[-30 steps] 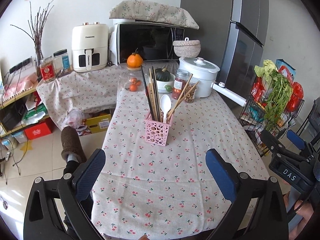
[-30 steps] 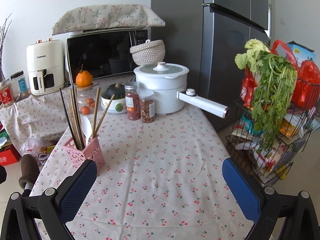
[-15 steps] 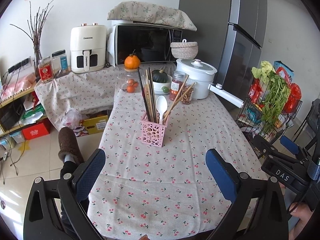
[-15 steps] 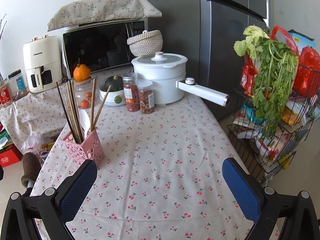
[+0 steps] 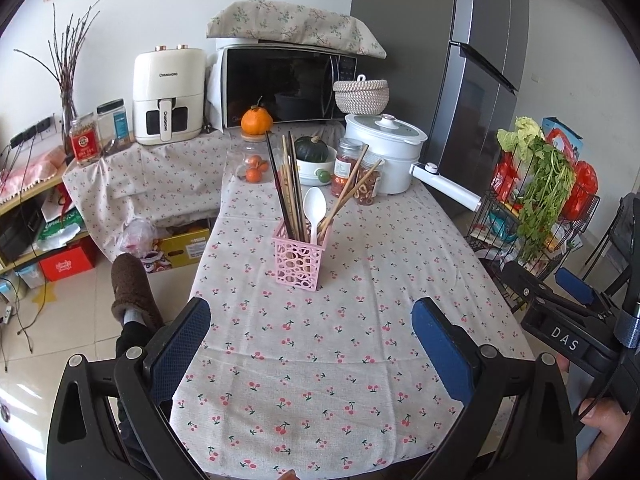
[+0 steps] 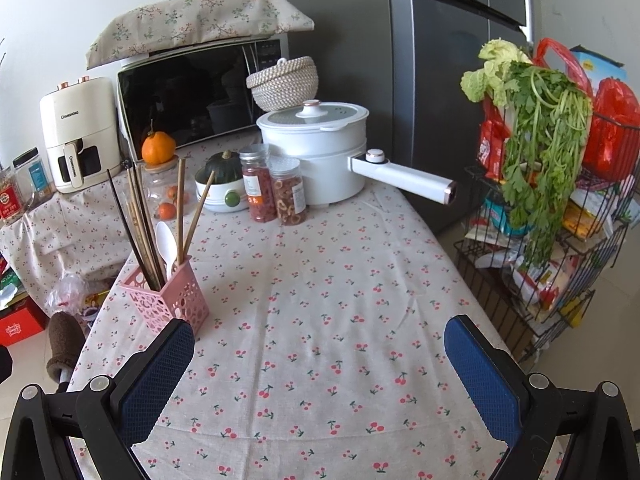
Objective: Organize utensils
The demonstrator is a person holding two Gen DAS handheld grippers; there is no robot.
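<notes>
Nearest to the cameras, the left gripper (image 5: 306, 340) and the right gripper (image 6: 320, 354) both hover over the near end of the table (image 5: 320, 380), each with its blue pads spread wide and nothing between them. Nothing lies loose on the cherry-print cloth in front of them, so the step in hand reads as ending or pulling clear rather than another pick, and that is a judgement only. Further in, toward the table's left side, stands the pink utensil holder (image 5: 299, 257), upright, with the dark and wooden chopsticks (image 5: 289, 184) and a white spoon (image 5: 314, 206) standing in it; two chopsticks lean out to the right while the rest bunch at the left. To do this step well, the grippers should keep their height and stay clear of those leaning tips, since a brush against them could probably tip the light holder. If the leaning pair is to be tidied, one gripper should steady the holder's wall while the other closes low on the sticks. Beyond, the spice jars (image 6: 276, 188), the bowl with a green squash (image 6: 222, 190) and the white pot (image 6: 316, 152) crowd the far end, its long handle jutting to the right, well apart from the holder.
</notes>
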